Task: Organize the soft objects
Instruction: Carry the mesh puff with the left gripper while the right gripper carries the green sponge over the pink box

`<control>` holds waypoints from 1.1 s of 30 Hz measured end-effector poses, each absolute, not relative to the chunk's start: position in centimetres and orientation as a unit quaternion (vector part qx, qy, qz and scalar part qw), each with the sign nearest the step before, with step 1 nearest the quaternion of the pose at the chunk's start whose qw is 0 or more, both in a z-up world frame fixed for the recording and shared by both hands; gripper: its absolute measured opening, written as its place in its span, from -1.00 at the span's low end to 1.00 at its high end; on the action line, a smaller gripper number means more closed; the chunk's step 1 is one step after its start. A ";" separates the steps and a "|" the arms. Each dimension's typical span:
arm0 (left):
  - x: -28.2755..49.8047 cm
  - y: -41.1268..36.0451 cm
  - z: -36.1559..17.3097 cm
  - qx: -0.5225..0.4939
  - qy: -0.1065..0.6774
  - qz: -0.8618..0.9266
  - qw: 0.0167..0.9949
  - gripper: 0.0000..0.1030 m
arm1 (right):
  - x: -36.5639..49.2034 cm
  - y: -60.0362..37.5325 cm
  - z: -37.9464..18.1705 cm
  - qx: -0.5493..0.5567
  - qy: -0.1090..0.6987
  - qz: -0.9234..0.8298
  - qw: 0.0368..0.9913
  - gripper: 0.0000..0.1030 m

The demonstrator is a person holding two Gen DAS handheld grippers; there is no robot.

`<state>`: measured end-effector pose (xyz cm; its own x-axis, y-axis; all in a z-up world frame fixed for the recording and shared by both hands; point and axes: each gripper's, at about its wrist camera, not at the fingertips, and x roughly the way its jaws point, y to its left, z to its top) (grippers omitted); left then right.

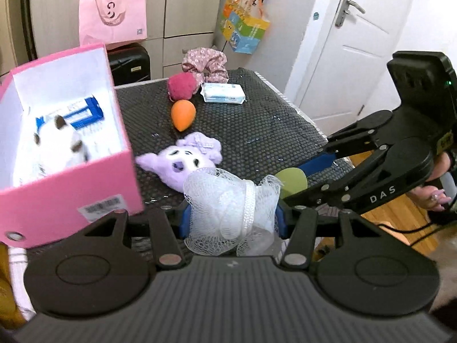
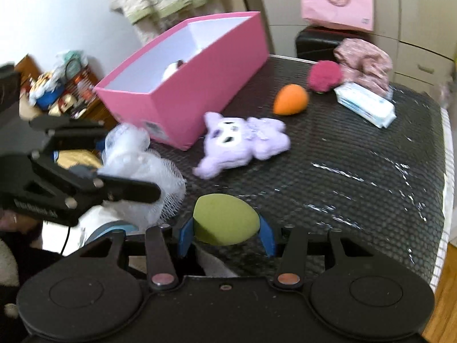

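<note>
The left claw (image 1: 231,218) grips a white mesh bath pouf (image 1: 228,208) between its blue pads, holding it above the near edge of the desk (image 1: 257,131), just beside the front corner of the pink box (image 1: 85,180). The right claw (image 2: 227,230) is closed on a green egg-shaped sponge (image 2: 225,218), also held over the near edge of the dark, dimpled desk surface; in the left wrist view that sponge (image 1: 291,180) sits just right of the pouf, the two claws close together.

Immediately beyond the pouf lies a purple plush toy (image 1: 182,163), face up on the desk, near the right-hand wall of the box. Farther back rest an orange egg-shaped sponge (image 1: 183,114), a dark red fuzzy ball (image 1: 181,85) touching or nearly touching it, a white pack of wipes (image 1: 222,93) and a bunched pink floral cloth (image 1: 205,64) at the far edge.

The open box stands on the left side of the desk and already holds a white plush with brown spots (image 1: 67,143) lying on a blue-and-white item.

Behind the desk, a pink paper bag (image 1: 112,18) sits atop a black suitcase (image 1: 128,61); a colourful bag (image 1: 244,27) hangs on the wall beside a white door (image 1: 357,43).
</note>
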<state>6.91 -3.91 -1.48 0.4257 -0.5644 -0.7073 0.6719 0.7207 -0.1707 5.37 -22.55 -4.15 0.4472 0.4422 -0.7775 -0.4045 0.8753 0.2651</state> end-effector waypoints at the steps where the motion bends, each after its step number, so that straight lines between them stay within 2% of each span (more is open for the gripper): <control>1: 7.0 -3.3 -0.9 0.074 0.389 -0.366 0.842 0.01 | 5.3 -22.0 -3.8 0.016 0.462 0.253 0.850 0.04; 8: 7.5 0.8 2.0 0.078 0.396 -0.362 0.840 0.02 | 5.8 -18.7 -1.2 0.003 0.464 0.296 0.835 0.04; 17: 9.0 5.5 4.2 0.079 0.363 -0.326 0.869 0.03 | 7.9 -14.8 1.1 0.000 0.449 0.338 0.827 0.04; 33: 17.0 9.1 2.4 0.086 0.361 -0.246 0.896 0.04 | 14.4 -11.0 3.1 -0.008 0.408 0.348 0.844 0.05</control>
